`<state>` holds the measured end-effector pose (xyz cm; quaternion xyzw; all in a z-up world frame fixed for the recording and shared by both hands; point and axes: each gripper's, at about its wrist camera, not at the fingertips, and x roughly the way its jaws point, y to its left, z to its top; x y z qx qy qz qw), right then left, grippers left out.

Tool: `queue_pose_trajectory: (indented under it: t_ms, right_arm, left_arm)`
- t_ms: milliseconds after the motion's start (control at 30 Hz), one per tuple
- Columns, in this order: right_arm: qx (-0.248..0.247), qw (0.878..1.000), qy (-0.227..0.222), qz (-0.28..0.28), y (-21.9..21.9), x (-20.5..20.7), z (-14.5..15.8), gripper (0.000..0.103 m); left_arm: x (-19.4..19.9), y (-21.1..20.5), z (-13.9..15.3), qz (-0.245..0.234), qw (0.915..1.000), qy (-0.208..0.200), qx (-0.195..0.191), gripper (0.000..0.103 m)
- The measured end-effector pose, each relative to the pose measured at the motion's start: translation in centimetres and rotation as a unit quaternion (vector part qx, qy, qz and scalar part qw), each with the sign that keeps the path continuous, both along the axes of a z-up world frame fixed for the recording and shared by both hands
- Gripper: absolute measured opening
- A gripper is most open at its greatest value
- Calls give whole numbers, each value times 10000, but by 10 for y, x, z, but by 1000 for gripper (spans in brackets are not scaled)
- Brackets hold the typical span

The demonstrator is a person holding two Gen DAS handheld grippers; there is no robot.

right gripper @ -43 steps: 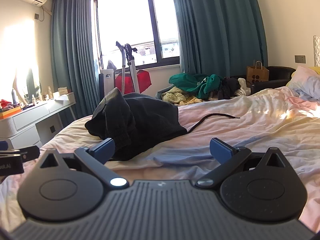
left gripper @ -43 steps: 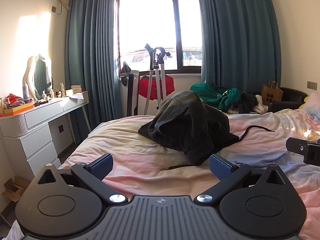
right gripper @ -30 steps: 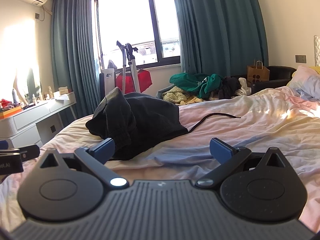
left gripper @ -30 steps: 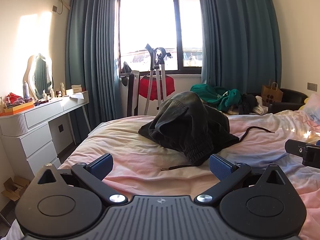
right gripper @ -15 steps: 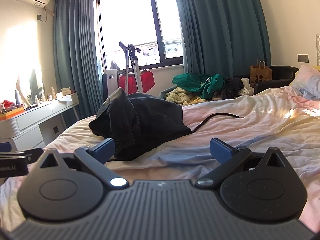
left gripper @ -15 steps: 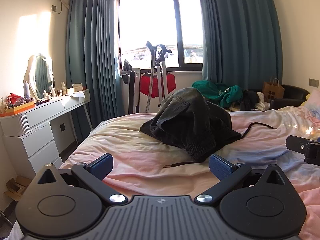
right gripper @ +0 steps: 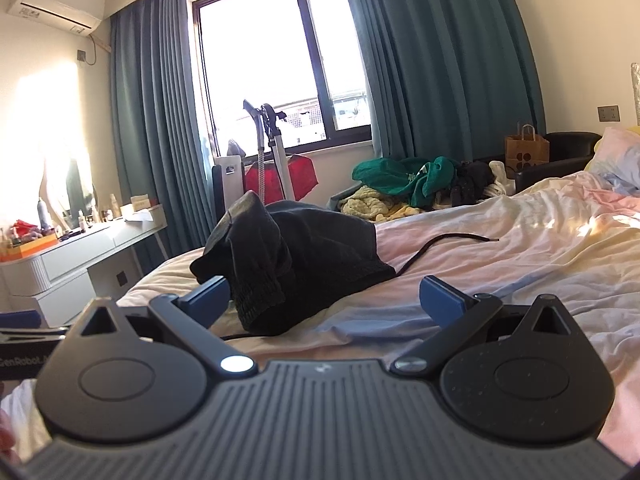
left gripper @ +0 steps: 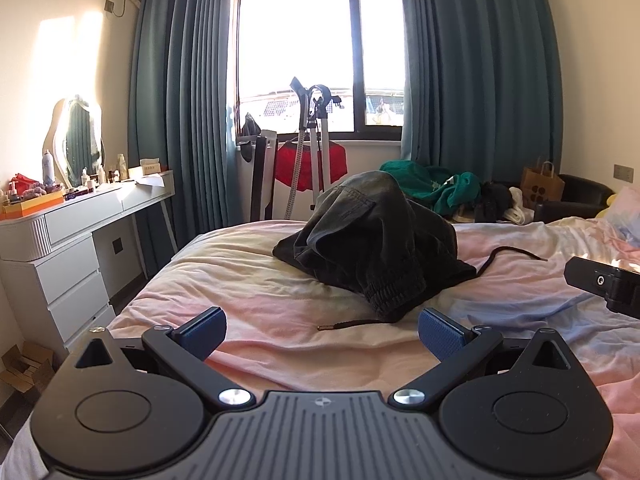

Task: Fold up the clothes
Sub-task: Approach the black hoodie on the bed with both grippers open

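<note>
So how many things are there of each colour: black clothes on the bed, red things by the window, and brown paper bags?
Black clothes on the bed: 1, the crumpled black garment
Red things by the window: 1, the red garment
Brown paper bags: 1, the paper bag
Total: 3

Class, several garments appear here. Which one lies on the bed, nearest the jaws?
The crumpled dark grey drawstring garment: it alone lies on the bed; the green garment sits beyond it.
</note>
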<state>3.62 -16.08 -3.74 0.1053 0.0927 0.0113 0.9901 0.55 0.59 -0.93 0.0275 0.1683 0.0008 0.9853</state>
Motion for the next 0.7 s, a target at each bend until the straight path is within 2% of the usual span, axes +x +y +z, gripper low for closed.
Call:
queue_pose_trajectory:
  t_ms: [100, 200, 300, 400, 533, 700]
  right_arm:
    - [-88, 9999, 28, -105, 1, 3, 4, 103]
    - [-81, 9994, -306, -165, 5, 6, 27, 103]
    - [-131, 9974, -705, -99, 10, 14, 61, 103]
    - [-141, 9974, -700, 8, 8, 30, 80, 103]
    - [-502, 9970, -595, 4, -2, 34, 56, 103]
    - [-749, 9969, 247, -28, -9, 38, 7, 103]
  left_arm:
    - [3, 0, -3, 46, 10000, -8, 63, 103]
    - [5, -1, -6, 89, 9999, -11, 130, 103]
    - [10, 1, -13, -120, 9995, 210, -215, 103]
    - [13, 1, -21, -292, 9975, 413, -503, 103]
    - [15, -11, -36, -289, 9986, 411, -179, 103]
    - [22, -26, -50, -407, 9984, 379, 68, 103]
